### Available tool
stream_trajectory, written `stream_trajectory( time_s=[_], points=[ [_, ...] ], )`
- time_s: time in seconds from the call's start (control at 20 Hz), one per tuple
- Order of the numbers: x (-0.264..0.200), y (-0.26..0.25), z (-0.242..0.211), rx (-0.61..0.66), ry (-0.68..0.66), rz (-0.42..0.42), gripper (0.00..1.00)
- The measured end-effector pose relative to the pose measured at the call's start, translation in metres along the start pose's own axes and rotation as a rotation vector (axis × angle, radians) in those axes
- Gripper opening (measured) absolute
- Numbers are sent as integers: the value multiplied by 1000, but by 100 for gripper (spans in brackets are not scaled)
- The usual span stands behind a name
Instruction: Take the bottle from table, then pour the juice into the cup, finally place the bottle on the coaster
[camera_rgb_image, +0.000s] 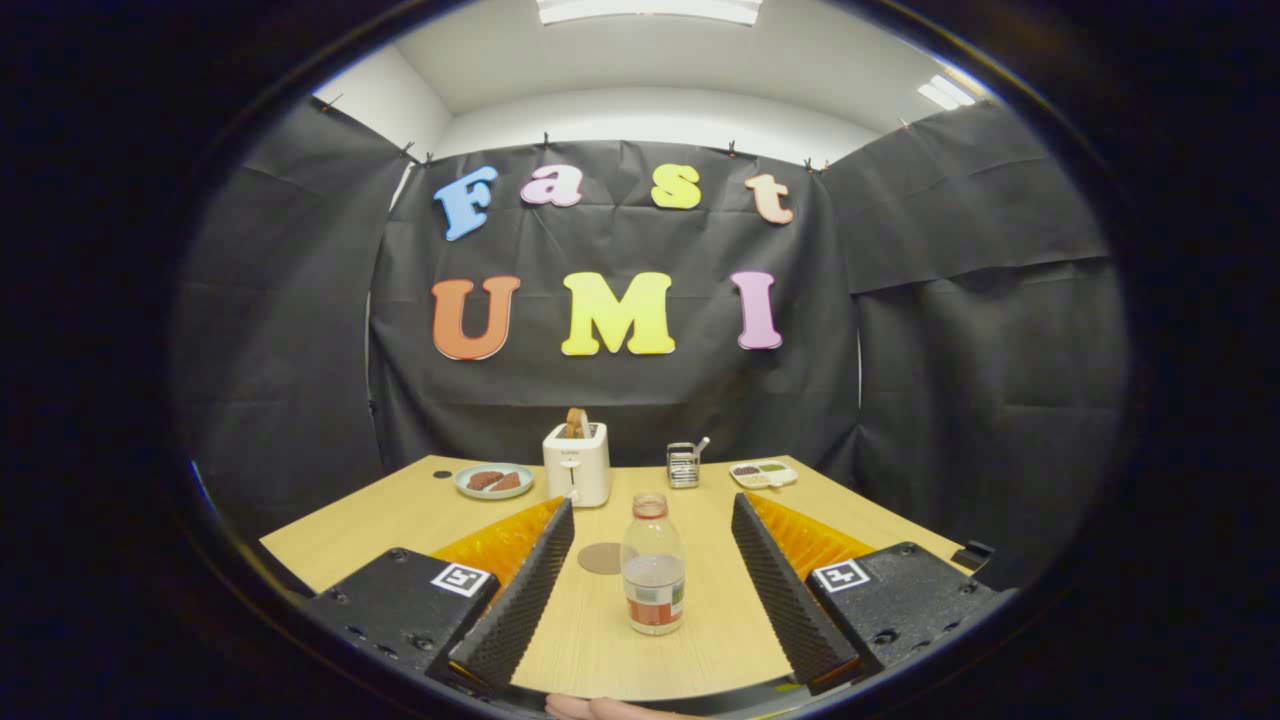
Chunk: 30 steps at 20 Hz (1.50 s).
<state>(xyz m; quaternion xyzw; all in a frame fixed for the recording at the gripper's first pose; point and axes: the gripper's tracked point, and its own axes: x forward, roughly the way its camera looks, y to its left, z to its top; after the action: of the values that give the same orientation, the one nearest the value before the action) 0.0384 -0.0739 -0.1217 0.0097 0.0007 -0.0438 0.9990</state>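
Wooden table (400, 510), bottle (653, 565) between spread fingers (520, 590)

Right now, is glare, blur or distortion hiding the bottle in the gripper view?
Gripper view: bottle sharp between the open gripper's fingers, no glare on it; fisheye bends the table edges; ceiling lights overexposed; coaster just behind the bottle, clear.

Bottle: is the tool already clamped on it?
No. The tool is open, its fingers spread to either side of the upright bottle with bare table showing in both gaps.
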Motion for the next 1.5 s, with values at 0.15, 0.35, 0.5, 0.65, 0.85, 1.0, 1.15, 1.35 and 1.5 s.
stream_trajectory(
  time_s=[0.15,0.35,0.5,0.65,0.85,1.0,1.15,1.35,1.5],
  points=[
    [12,1,-14,-20,1,3,100],
    [28,4,-32,-64,-25,-3,100],
    [40,13,-47,-81,-28,20,100],
    [53,9,-59,-85,-26,5,100],
    [74,5,-82,-65,-12,-8,100],
    [89,7,-96,-58,-9,-8,100],
    [103,1,-110,-73,-7,-25,100],
    [119,4,-115,-66,-11,1,100],
    [136,-4,-116,-105,-40,-17,100]
  ],
)
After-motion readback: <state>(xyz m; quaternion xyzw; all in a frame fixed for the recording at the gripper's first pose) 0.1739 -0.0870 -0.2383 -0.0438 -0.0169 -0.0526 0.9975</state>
